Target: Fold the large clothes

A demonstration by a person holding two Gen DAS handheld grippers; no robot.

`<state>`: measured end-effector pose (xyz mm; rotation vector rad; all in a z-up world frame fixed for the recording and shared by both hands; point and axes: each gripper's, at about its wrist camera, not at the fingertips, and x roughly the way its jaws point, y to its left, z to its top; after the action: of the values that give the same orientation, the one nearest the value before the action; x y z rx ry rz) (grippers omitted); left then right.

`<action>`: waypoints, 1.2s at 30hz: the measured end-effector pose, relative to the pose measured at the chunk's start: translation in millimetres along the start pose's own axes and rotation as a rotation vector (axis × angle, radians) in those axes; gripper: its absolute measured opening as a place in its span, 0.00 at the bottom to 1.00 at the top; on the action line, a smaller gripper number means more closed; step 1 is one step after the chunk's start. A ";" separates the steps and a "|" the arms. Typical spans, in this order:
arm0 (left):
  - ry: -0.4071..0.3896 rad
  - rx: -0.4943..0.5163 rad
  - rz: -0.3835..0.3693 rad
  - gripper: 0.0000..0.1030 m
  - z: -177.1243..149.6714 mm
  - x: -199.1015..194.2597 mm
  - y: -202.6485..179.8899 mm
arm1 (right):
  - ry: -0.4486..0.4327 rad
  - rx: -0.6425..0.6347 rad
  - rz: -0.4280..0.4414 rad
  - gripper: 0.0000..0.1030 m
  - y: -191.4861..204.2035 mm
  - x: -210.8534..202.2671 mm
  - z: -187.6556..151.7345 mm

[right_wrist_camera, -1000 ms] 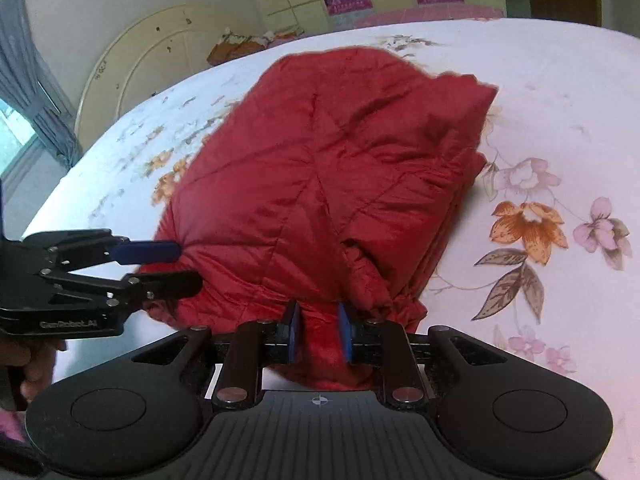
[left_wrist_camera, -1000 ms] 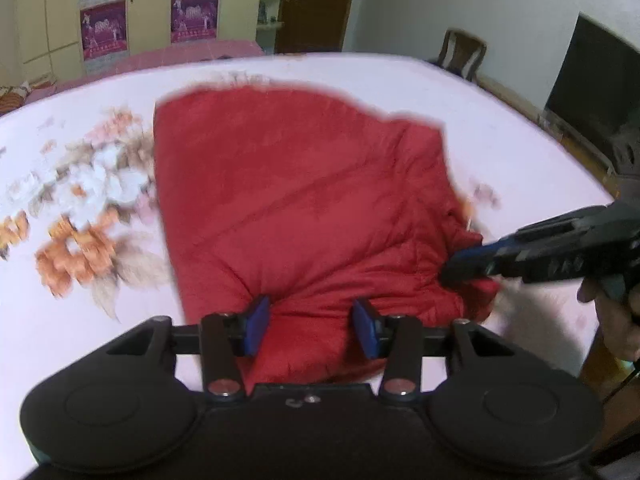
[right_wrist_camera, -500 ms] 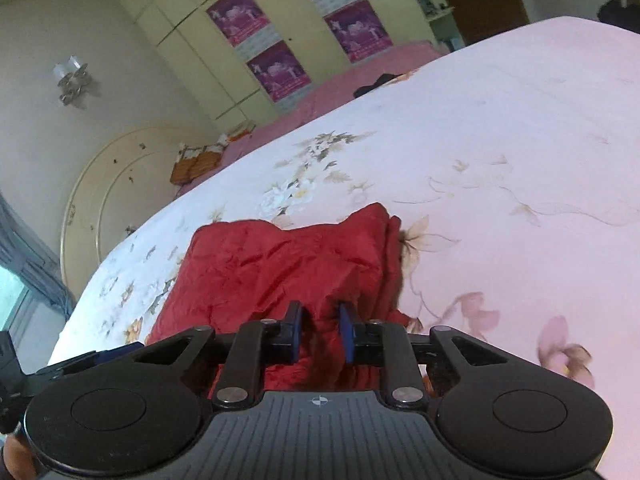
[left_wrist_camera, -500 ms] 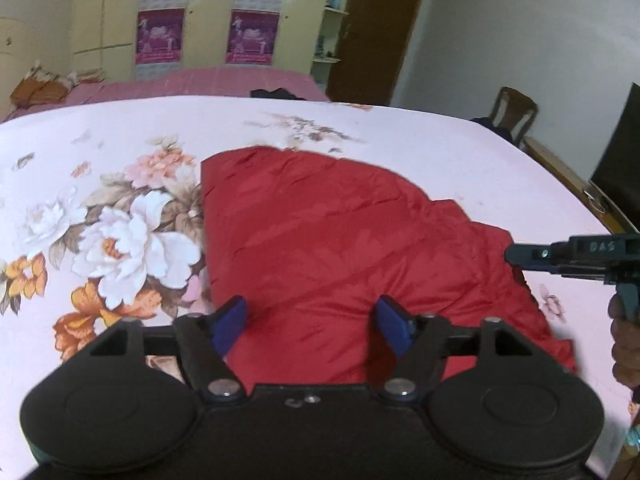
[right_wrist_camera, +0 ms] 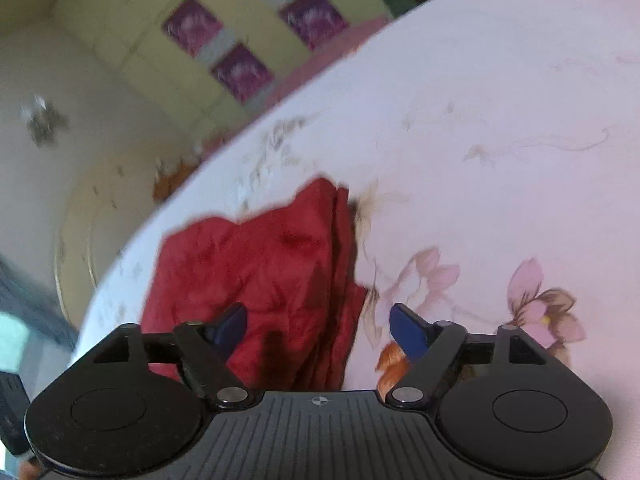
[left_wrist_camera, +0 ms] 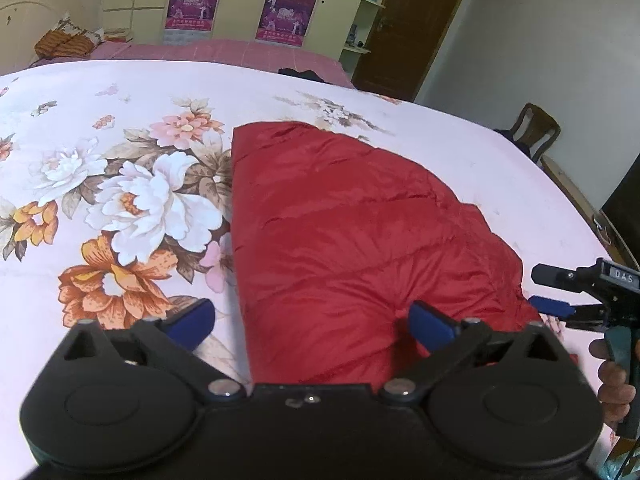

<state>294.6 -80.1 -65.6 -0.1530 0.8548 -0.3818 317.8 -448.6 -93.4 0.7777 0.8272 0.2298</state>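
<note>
Presently: red quilted garment (left_wrist_camera: 360, 240), folded, lying flat on floral bedsheet (left_wrist_camera: 120, 200). Left gripper (left_wrist_camera: 312, 322), jaws opening, spans its near edge, unclamped. Right gripper (right_wrist_camera: 318, 326), jaws opening, over its folded corner, pads clear.

Black left gripper (left_wrist_camera: 310, 326) with blue fingers (left_wrist_camera: 192, 322), silver pivot screws (right gripper (right_wrist_camera: 316, 326) seemingly alike, blurred).

The left gripper (left_wrist_camera: 310, 322) and right gripper (right_wrist_camera: 318, 326) are both pointing downward with jaws opening wide, gripping nothing, while a hand (left_wrist_camera: 614, 380) is holding the right one's handle.
</note>
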 end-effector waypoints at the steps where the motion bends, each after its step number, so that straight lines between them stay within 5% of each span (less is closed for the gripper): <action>1: 0.003 -0.017 0.001 1.00 1.6 1.3 2.7 | 0.014 0.024 0.017 0.75 -2.3 2.1 3.2; 8: 0.101 -0.298 -0.174 0.94 9.9 28.1 40.5 | 0.123 0.149 0.069 0.74 -17.2 31.8 9.2; 15: 0.173 -0.384 -0.258 0.92 10.3 53.3 54.0 | 0.146 0.088 0.056 0.74 -4.0 45.5 12.0; 27: 0.145 -0.220 -0.106 0.76 19.4 44.0 12.8 | 0.174 0.096 0.133 0.29 -3.0 56.4 3.3; 36: 0.108 -0.127 -0.015 0.72 22.0 30.8 -9.7 | 0.121 0.047 0.145 0.25 5.1 43.3 -0.6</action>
<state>327.1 -101.4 -70.3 -0.2580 0.9855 -0.3525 346.9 -424.3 -114.9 0.8756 0.8938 0.3909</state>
